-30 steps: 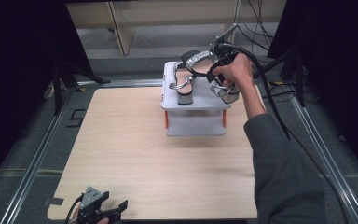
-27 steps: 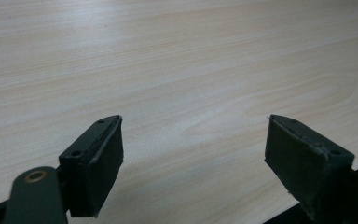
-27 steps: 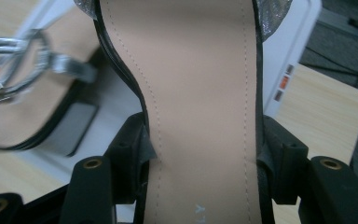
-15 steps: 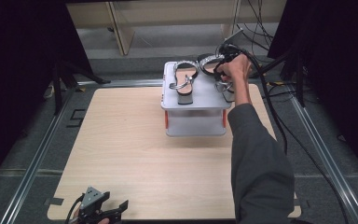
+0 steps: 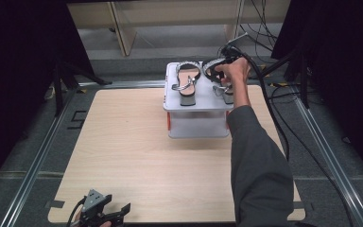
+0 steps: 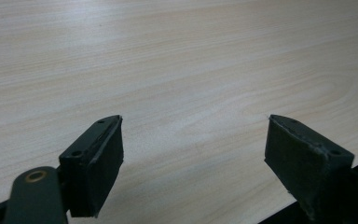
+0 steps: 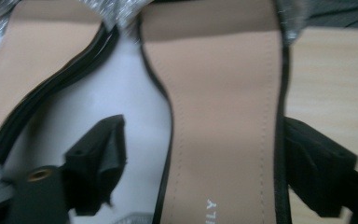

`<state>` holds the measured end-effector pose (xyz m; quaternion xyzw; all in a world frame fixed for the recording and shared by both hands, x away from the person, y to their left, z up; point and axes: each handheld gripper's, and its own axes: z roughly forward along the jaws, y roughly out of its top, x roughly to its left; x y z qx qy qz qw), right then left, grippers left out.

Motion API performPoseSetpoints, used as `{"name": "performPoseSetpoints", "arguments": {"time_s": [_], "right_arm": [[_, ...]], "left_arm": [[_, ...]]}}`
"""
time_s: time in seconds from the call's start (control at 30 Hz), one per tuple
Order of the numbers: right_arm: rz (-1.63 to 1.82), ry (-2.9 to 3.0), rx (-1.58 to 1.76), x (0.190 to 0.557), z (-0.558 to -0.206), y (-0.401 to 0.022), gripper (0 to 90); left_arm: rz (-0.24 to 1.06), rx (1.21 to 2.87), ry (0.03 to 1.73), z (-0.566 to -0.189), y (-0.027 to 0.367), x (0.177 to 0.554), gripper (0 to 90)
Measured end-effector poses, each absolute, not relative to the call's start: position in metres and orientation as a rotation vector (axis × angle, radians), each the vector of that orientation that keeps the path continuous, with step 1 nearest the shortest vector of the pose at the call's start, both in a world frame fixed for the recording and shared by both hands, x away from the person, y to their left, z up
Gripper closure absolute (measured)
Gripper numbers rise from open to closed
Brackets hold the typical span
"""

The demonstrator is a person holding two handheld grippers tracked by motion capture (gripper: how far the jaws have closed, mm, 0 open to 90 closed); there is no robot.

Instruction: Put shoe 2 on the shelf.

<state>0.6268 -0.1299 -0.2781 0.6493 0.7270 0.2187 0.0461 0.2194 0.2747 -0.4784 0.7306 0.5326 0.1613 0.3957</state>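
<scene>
Light wooden tabletop point(image 5: 137, 156) fills the middle of the high view, framed by metal rails and dark curtains, with cables trailing over the floor at the far right. Toward the far edge of the table stands a small white shoe stand point(image 5: 196, 124), and two sandals rest side by side on its top shelf. The left sandal point(image 5: 187, 82) lies free, showing a tan insole and a glittery silver strap. The right sandal point(image 5: 220, 84) sits just beside it, partly covered by the person's right hand and grey sleeve, which reach across the table to it. The right gripper point(image 5: 222, 71) is over this sandal; in the right gripper view point(image 7: 200, 154) its black jaws have just been opening and now stand wide on either side of the tan insole point(image 7: 223, 116), with the sole between them and the left pad clear of its edge. The left gripper point(image 5: 105, 215) rests low at the near edge of the table, well apart from the stand; in the left gripper view point(image 6: 193, 158) its jaws are spread wide over bare wood.
</scene>
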Motion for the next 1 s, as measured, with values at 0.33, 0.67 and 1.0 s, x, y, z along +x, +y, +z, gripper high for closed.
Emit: {"name": "performPoseSetpoints", "arguments": {"time_s": [0.33, 0.67, 1.0], "right_arm": [[0.821, 2.231, 2.099, 0.626, -0.277, -0.147, 22.2], [0.857, 2.207, 1.913, 0.623, -0.258, -0.167, 24.7], [1.102, 2.082, 1.891, 0.614, -0.251, -0.202, 25.0]], "left_arm": [[0.404, 1.858, 1.343, -0.478, 0.274, 0.219, 19.2], [0.401, 1.858, 1.354, -0.479, 0.275, 0.219, 19.2], [0.401, 1.861, 1.365, -0.479, 0.274, 0.219, 19.2]]}}
